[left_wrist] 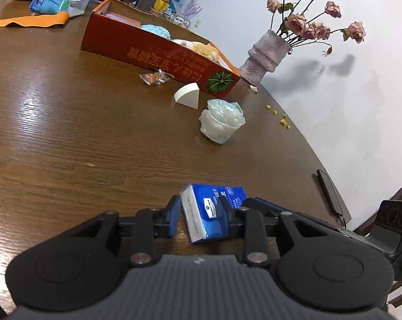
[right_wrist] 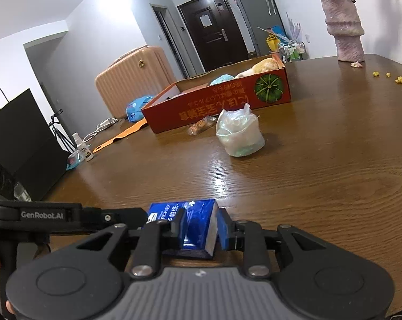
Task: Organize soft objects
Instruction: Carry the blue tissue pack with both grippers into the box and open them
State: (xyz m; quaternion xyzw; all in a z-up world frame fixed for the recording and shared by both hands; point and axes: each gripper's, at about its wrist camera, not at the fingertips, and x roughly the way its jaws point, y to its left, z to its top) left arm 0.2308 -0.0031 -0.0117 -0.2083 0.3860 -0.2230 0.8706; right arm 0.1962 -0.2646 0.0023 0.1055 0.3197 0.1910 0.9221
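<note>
Both grippers share one load: left gripper (left_wrist: 201,214) and right gripper (right_wrist: 201,229) each clamp the blue tissue pack (left_wrist: 214,213) from opposite ends, probably so the soft pack stays level. Well ahead waits the orange box (right_wrist: 216,101), its likely destination.

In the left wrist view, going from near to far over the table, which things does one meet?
Blue tissue pack between the jaws → clear plastic bag bundle → white wedge sponge → orange cardboard box → blue packet.
</note>
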